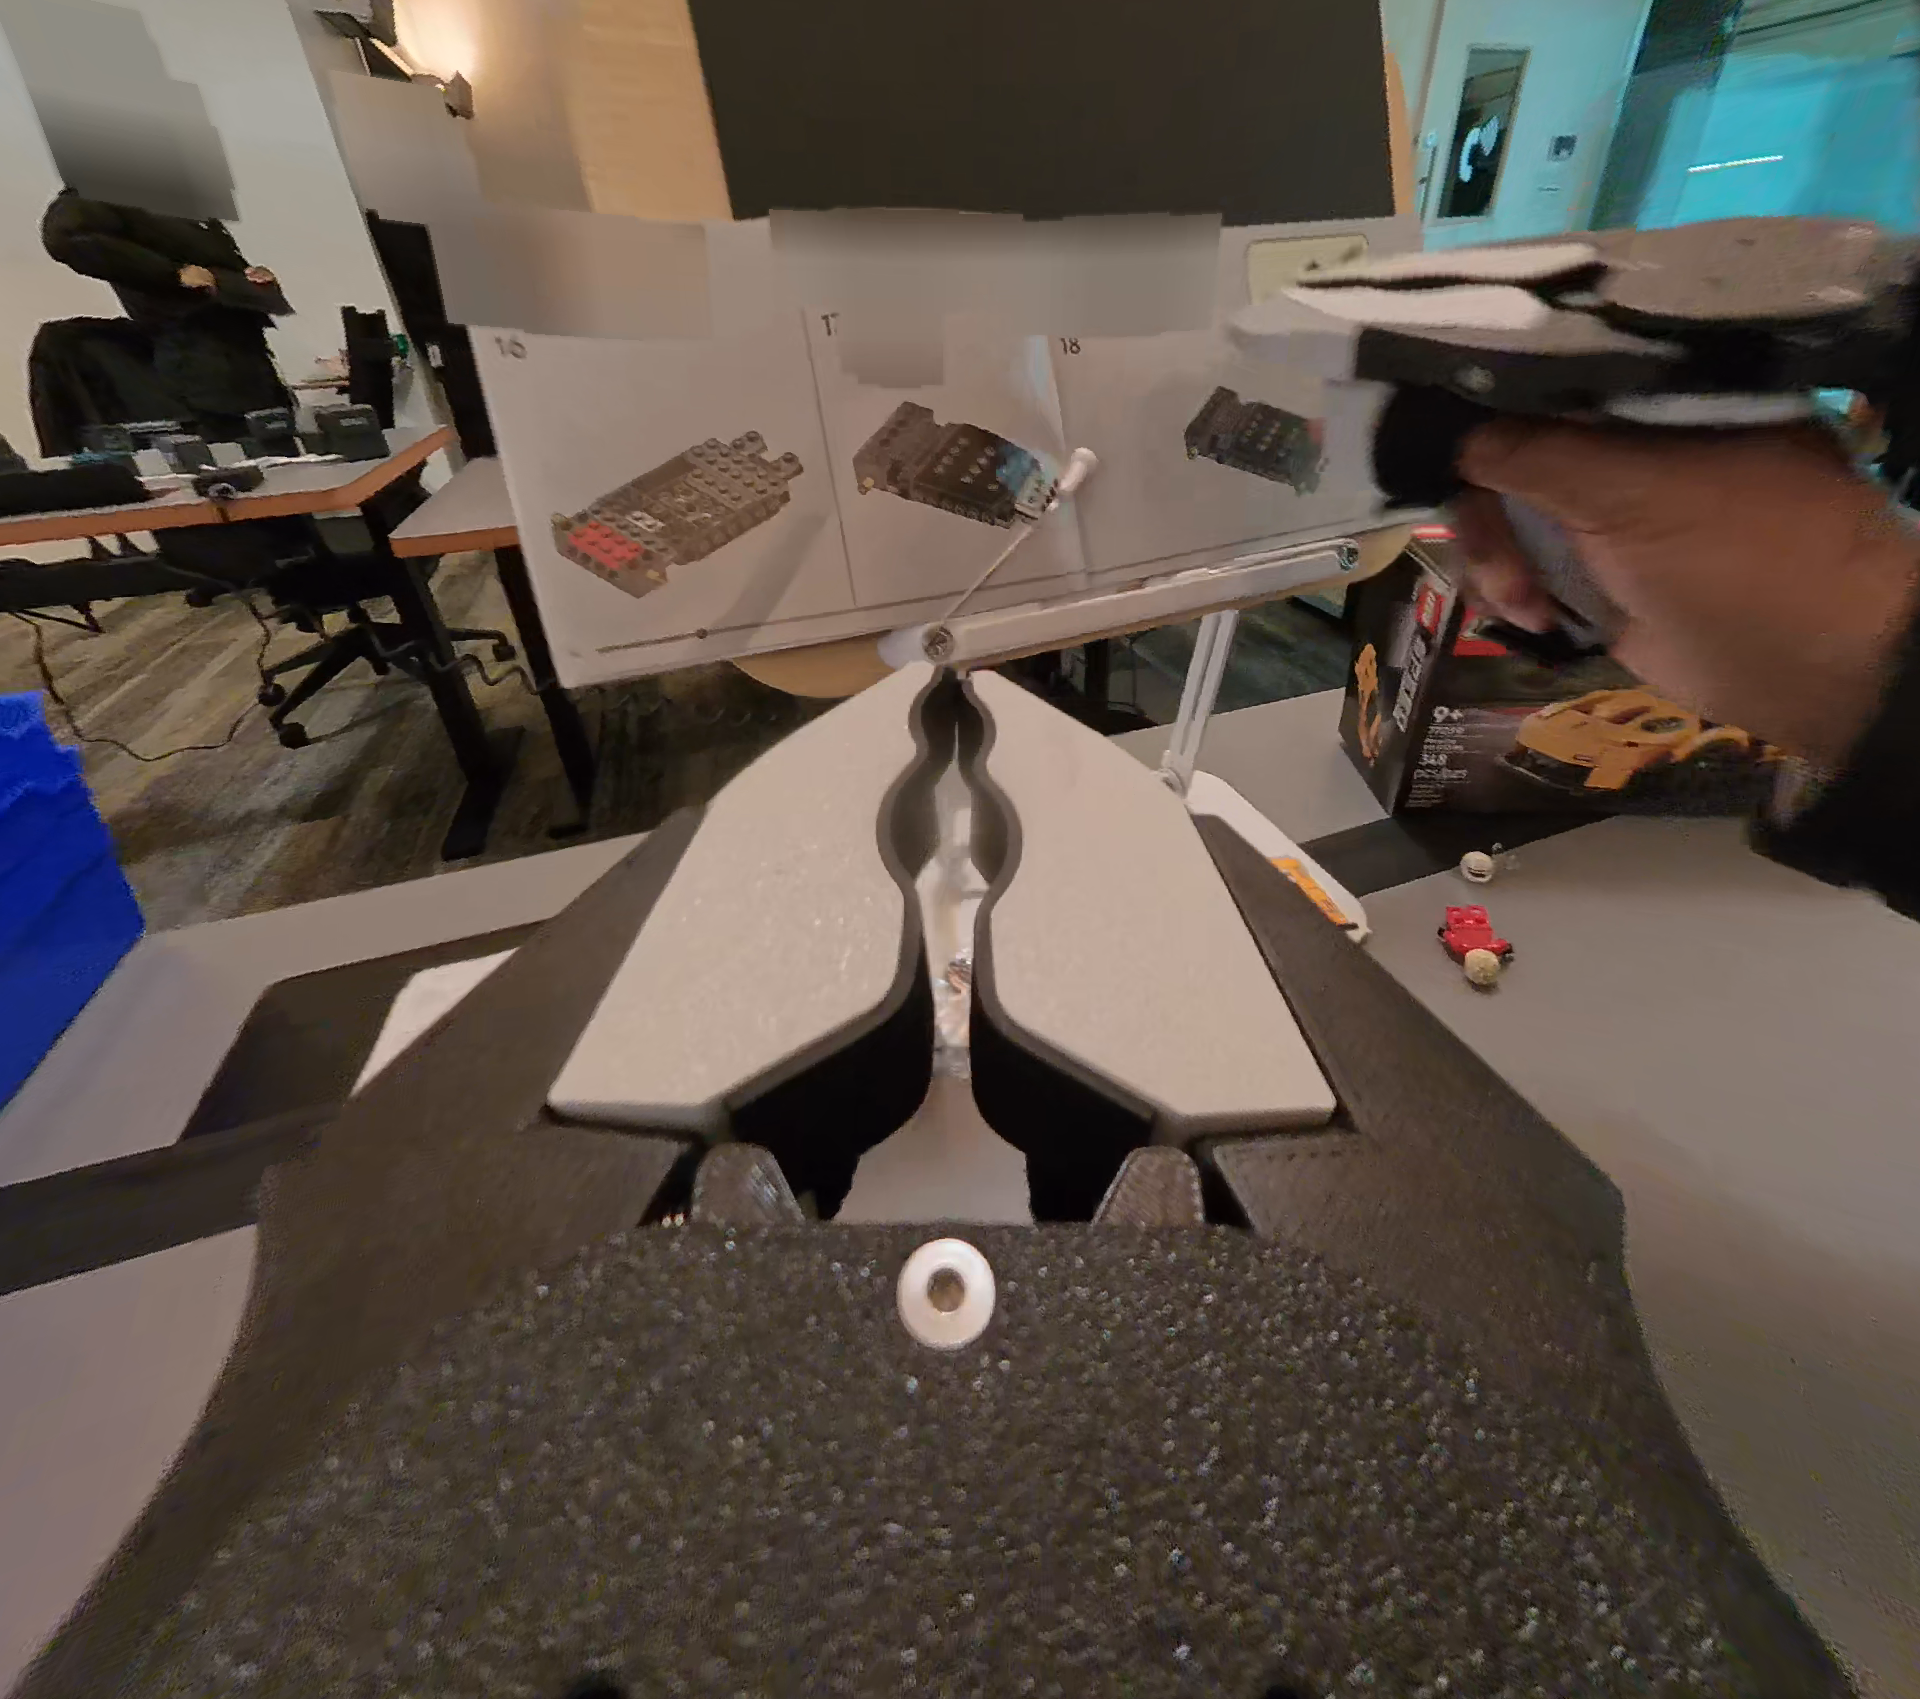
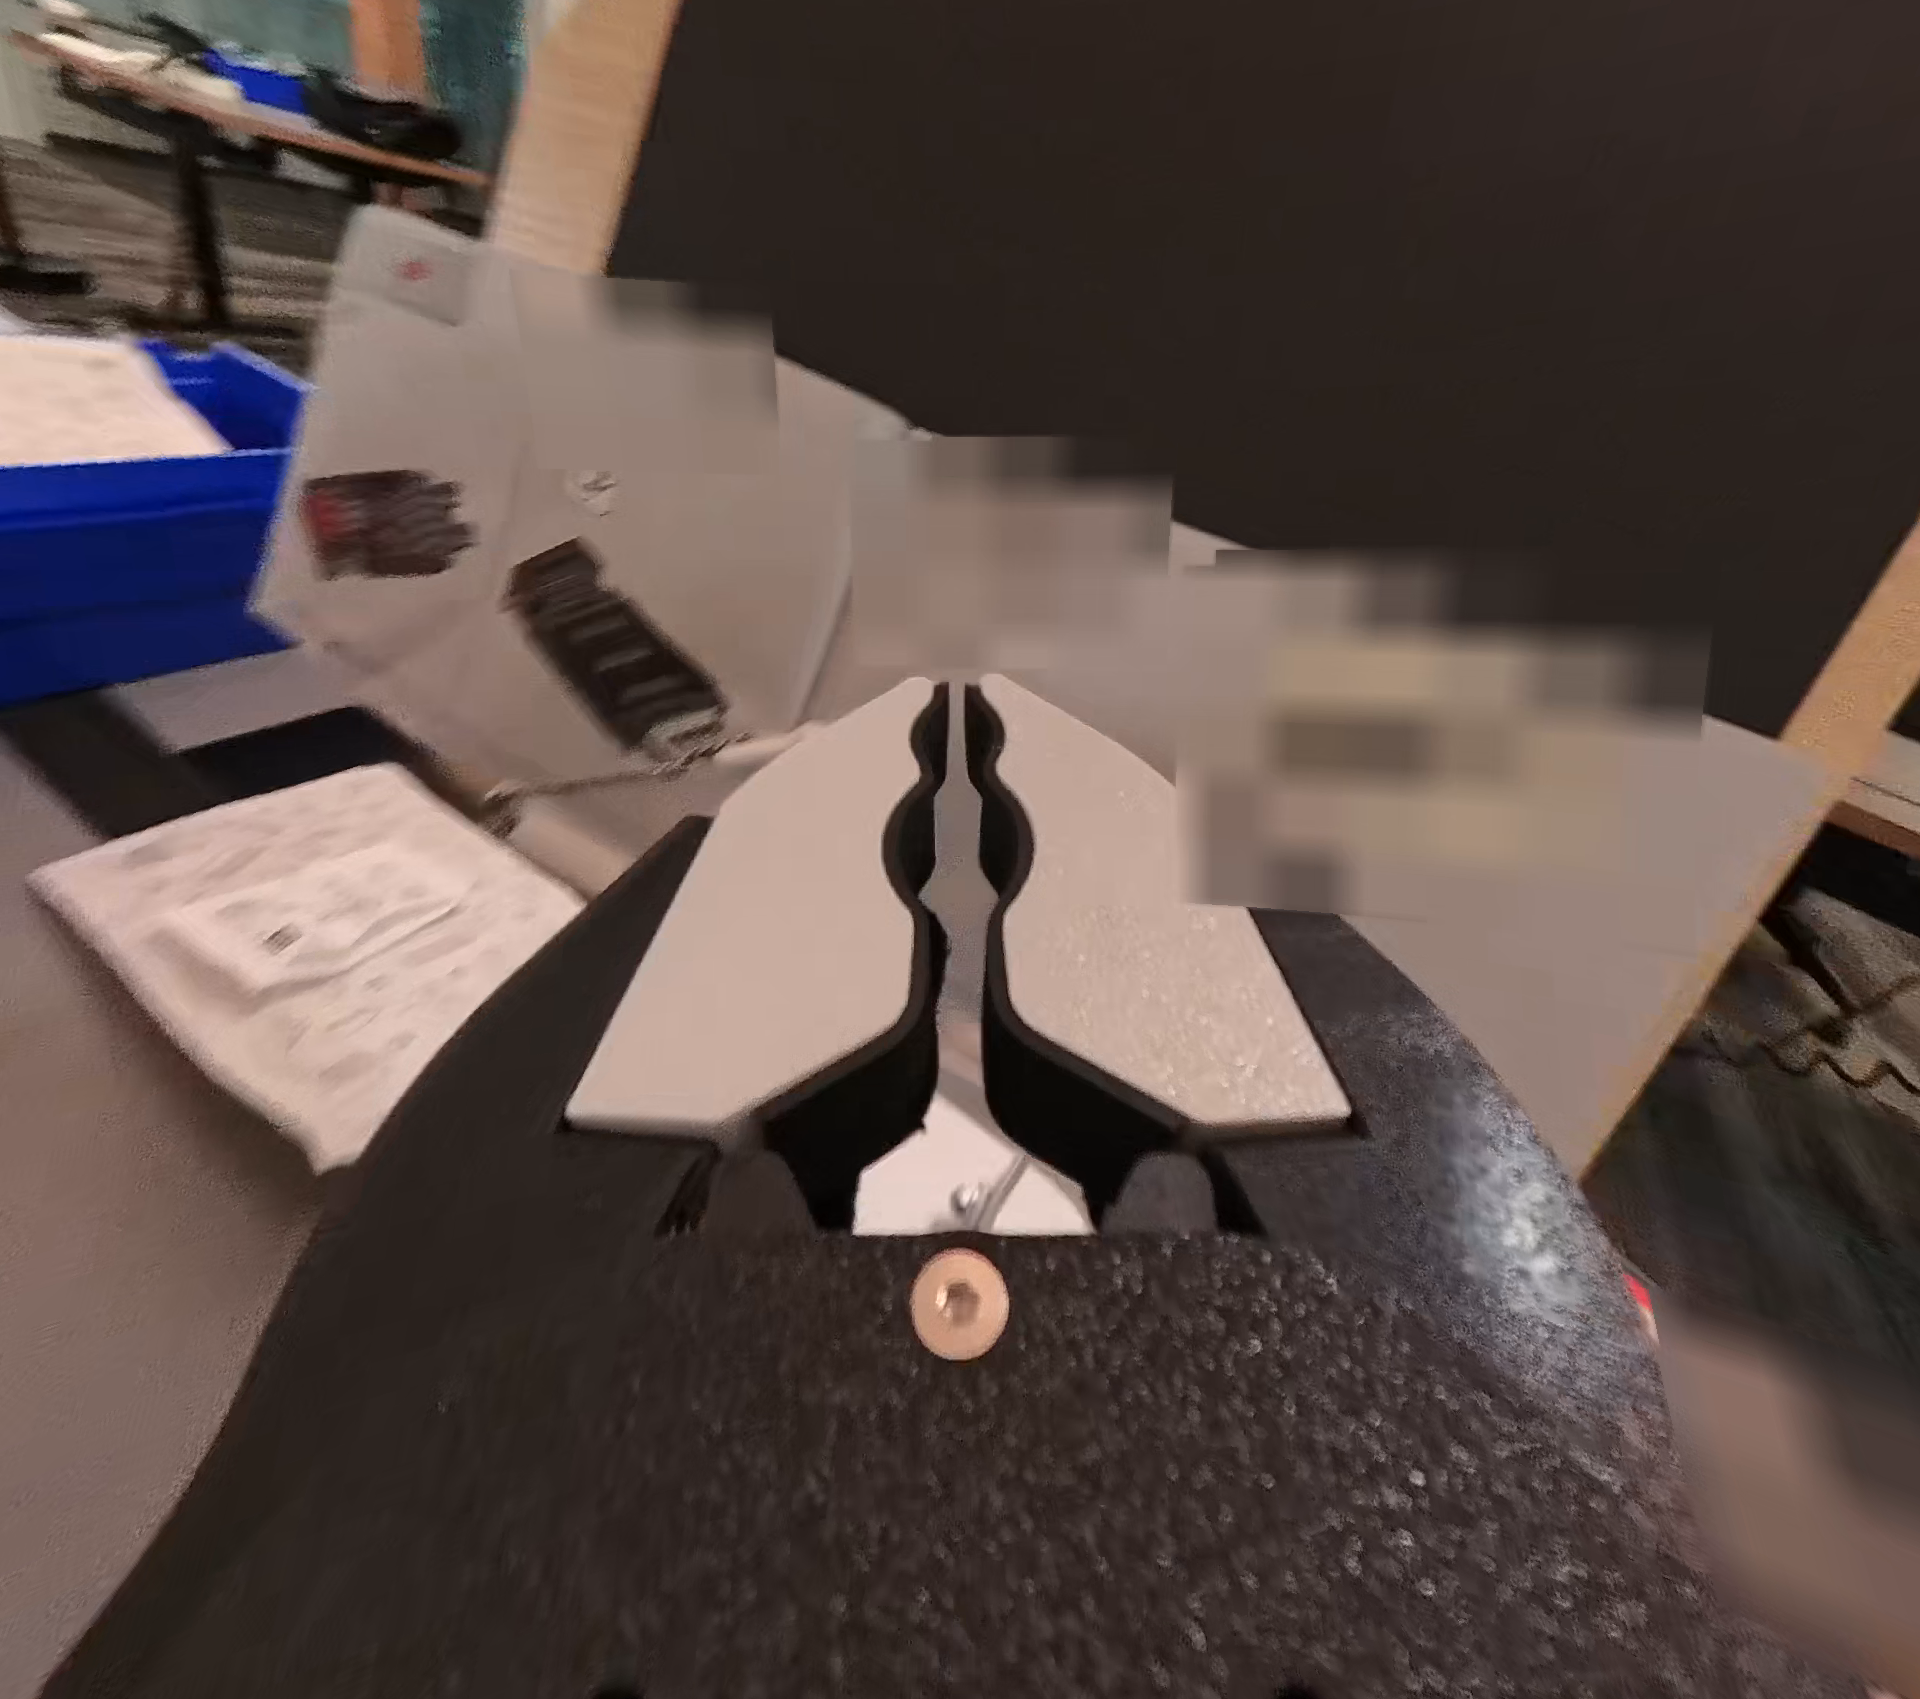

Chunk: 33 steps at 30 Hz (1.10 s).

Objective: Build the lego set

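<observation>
Above the grey table point(image 1: 1662, 1078), both hand-held grippers point(image 1: 953, 693) point(image 2: 957, 693) sit closed, empty.

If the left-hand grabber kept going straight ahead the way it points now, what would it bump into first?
Probably the stand's page-holder bar, right ahead of the left gripper, whose fingers are shut. Just behind stands the open instruction booklet. Depth is hard to judge.

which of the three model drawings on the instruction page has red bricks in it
The leftmost drawing on the instruction page: it has a red patch at its near-left end, while the other two look all dark.
</observation>
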Tool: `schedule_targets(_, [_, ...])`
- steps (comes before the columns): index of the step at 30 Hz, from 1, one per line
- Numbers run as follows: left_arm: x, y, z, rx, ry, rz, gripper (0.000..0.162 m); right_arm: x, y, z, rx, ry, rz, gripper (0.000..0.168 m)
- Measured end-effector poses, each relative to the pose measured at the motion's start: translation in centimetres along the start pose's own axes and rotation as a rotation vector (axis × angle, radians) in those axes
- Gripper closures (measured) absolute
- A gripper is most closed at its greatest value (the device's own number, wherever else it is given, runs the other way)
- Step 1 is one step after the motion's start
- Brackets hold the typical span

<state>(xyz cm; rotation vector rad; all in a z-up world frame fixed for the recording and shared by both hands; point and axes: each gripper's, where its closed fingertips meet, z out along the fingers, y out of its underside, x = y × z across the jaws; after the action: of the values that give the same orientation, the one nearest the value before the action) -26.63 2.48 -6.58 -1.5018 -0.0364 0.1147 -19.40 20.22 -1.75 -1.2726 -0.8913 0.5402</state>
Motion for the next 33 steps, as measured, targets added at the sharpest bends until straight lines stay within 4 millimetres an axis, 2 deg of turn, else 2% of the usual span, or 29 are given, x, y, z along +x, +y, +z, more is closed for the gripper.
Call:
schedule_targets(4, [-1.9,-1.9,-0.9,0.027,-0.026,0.018,0.162,-2.4,0.8,-6.5,-0.008,-0.109,-0.001,0.164])
schedule_targets(7, [-2.7,-2.4,-1.4,0.019,-0.011,0.025,0.162,-2.7,2.2,-11.7,-0.035,-0.109,0.065,0.162])
schedule_targets(10, [-2.7,-2.6,-1.8,-0.03,0.047,0.051,0.162,-2.7,4.0,-16.7,-0.072,-0.103,0.123,0.162])
schedule_targets(14, [-0.2,-1.4,-2.7,-0.177,0.25,0.096,0.162,-2.9,7.6,-22.4,-0.162,-0.102,0.205,0.164])
schedule_targets(18, [4.3,3.1,-4.5,-0.443,0.512,0.185,0.162,-4.0,11.0,-26.6,-0.228,-0.146,0.265,0.165])
schedule_targets(19, [5.4,4.7,-5.3,-0.519,0.581,0.216,0.162,-4.5,11.5,-27.4,-0.225,-0.17,0.289,0.165])
schedule_targets(21, [6.2,8.3,-6.7,-0.661,0.626,0.278,0.158,-4.8,12.4,-28.4,-0.203,-0.191,0.331,0.165])
schedule_targets(24, [6.2,13.9,-9.3,-0.842,0.65,0.309,0.155,-4.1,12.3,-28.8,-0.172,-0.193,0.362,0.165])
schedule_targets(26, [6.1,16.6,-10.7,-0.907,0.656,0.265,0.152,-3.5,12.2,-28.8,-0.158,-0.176,0.354,0.164])
schedule_targets(29, [6.3,18.6,-11.9,-0.963,0.681,0.214,0.148,-3.7,13.0,-28.9,-0.176,-0.178,0.335,0.164])
schedule_targets(33, [7.2,19.4,-12.1,-1.006,0.724,0.229,0.151,-4.1,13.3,-28.8,-0.188,-0.185,0.31,0.164])
